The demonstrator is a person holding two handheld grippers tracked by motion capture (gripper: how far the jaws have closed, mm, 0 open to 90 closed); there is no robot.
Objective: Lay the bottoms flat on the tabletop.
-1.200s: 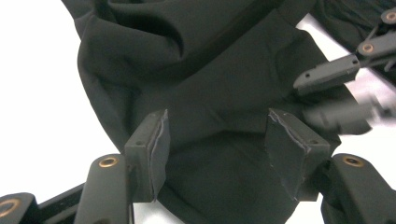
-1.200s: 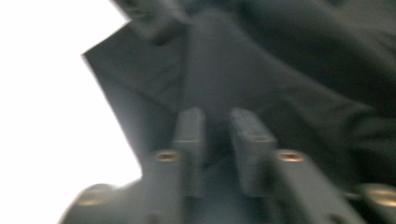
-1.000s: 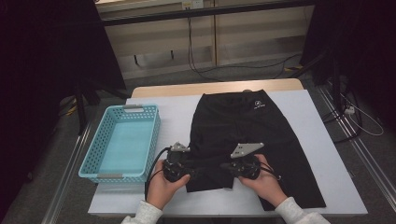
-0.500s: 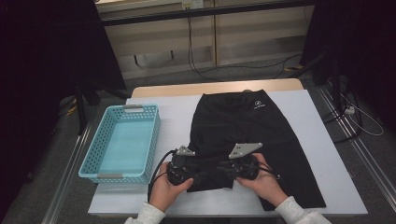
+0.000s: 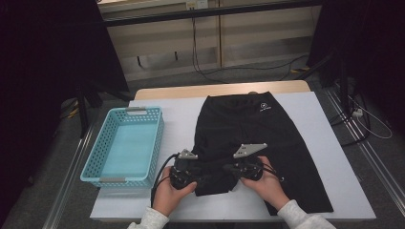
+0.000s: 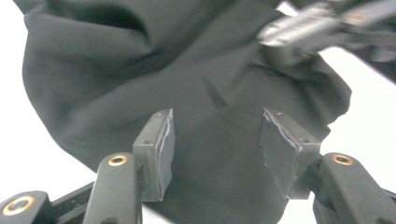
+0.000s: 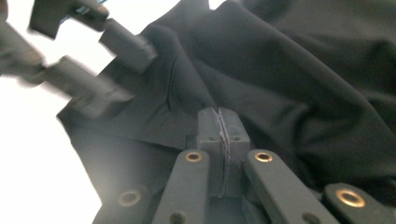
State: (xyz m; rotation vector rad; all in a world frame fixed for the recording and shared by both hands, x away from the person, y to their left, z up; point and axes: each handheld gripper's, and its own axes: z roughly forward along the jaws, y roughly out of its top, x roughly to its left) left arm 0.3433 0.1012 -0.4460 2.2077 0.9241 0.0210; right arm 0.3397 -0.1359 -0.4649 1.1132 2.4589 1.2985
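Note:
A black garment (image 5: 258, 129) lies spread on the white table (image 5: 176, 114), with its near left hem bunched up between my two grippers. My left gripper (image 5: 203, 176) (image 6: 215, 140) is open, its pads (image 6: 159, 149) apart over the dark cloth (image 6: 140, 70) without pressing it. My right gripper (image 5: 228, 169) (image 7: 218, 116) faces it from the other side. Its jaws have just been closing and its pads now meet on a fold of the garment (image 7: 289, 84), whose creases run into the tip. Each gripper view shows the other gripper blurred beyond the cloth.
A light blue plastic basket (image 5: 90, 162) stands on the table's left part, close to my left hand. The table's near edge is just below both hands. Cables lie on the floor behind and to the right.
The left gripper has edged a little toward the garment's hem. Both hands otherwise stay at the near left corner of the cloth.

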